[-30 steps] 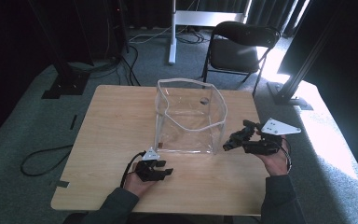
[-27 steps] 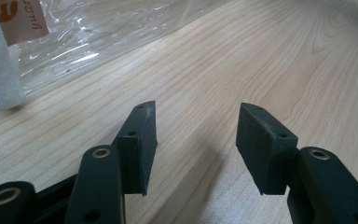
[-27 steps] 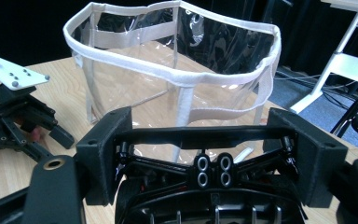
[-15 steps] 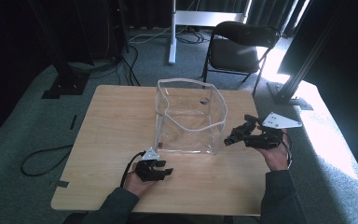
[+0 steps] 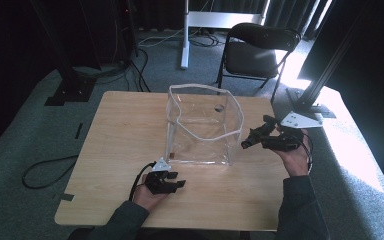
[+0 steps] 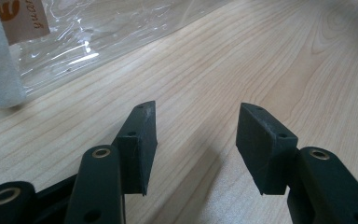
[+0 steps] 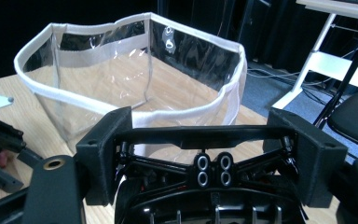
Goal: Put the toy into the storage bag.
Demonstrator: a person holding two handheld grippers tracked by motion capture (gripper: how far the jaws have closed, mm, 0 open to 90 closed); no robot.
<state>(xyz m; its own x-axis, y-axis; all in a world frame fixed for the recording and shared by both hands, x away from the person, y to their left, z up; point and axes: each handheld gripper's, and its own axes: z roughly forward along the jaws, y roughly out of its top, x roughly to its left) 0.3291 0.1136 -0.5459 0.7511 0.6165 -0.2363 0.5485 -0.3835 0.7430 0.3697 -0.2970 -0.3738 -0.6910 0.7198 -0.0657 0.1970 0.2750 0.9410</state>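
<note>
A clear plastic bag point(image 5: 205, 131) with white trim stands open in the middle of the wooden table point(image 5: 120, 130). My right gripper point(image 5: 252, 140) hovers just right of the bag's right wall, shut on a black frame-like part point(image 7: 212, 170) that spans the gap between its pads. Beyond the jaws, the right gripper view looks over the bag's rim point(image 7: 135, 70) into it. My left gripper point(image 5: 177, 181) rests low on the table in front of the bag's front left corner point(image 6: 4, 79), open with bare wood between its fingers point(image 6: 140, 140).
A black folding chair point(image 5: 260, 50) and a white stand point(image 5: 185, 35) are behind the table. Cables lie on the grey carpet at the left point(image 5: 45, 170). A paper label point(image 6: 21, 16) sits inside the bag's corner.
My right hand has lifted slightly with the black part still in its jaws, staying beside the bag's right wall. The left gripper and the bag have not moved.
</note>
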